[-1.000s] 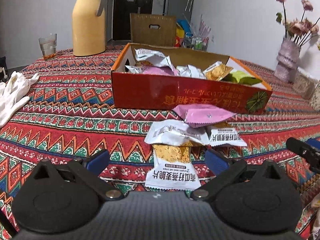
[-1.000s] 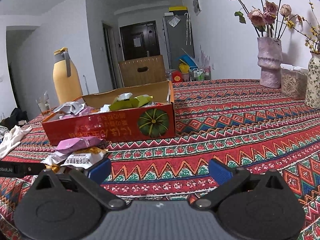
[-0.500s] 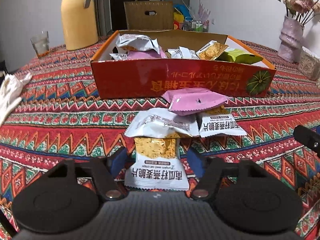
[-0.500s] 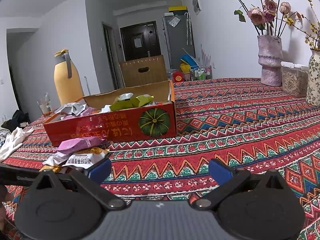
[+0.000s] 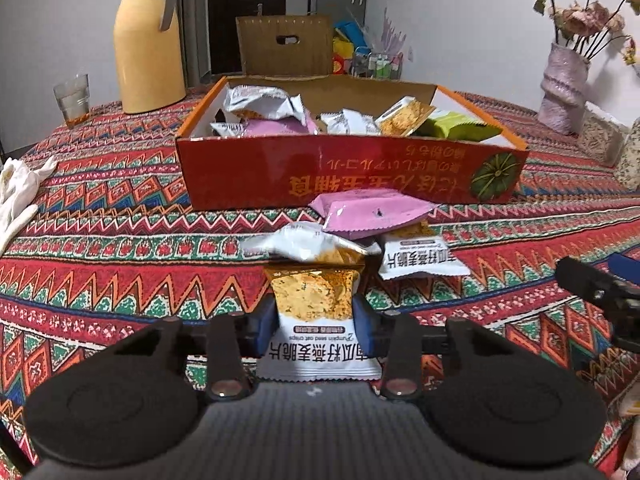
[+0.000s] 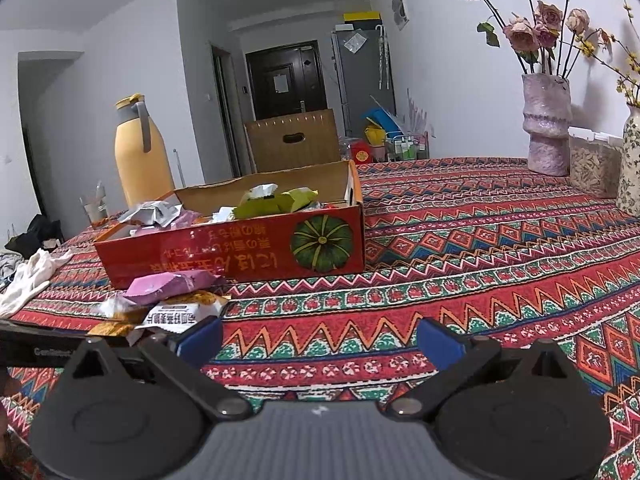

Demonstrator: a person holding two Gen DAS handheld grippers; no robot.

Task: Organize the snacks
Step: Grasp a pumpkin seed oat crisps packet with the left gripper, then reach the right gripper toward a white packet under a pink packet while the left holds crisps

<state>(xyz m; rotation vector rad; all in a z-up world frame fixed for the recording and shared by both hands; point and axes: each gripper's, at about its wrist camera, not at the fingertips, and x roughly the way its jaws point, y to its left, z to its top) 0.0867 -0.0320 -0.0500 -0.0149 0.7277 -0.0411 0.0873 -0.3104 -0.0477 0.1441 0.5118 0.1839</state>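
Now left tool (image 5: 315, 322) closing on packet (image 5: 316, 320) reading "Pumpkin seed oat crisps".

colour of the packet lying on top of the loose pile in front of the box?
Pink packet, plain; clearest in the left wrist view.

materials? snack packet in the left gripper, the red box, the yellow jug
Snack packet between the closing left gripper pads: looks like thin plastic film, glossy, with a crimped serrated end seal and creases.
Red box: cardboard, brown raw inside walls, glossy printed outer face that reflects light.
Yellow jug: smooth matte yellow body, grey lid and handle; probably plastic or coated metal, can't tell which.
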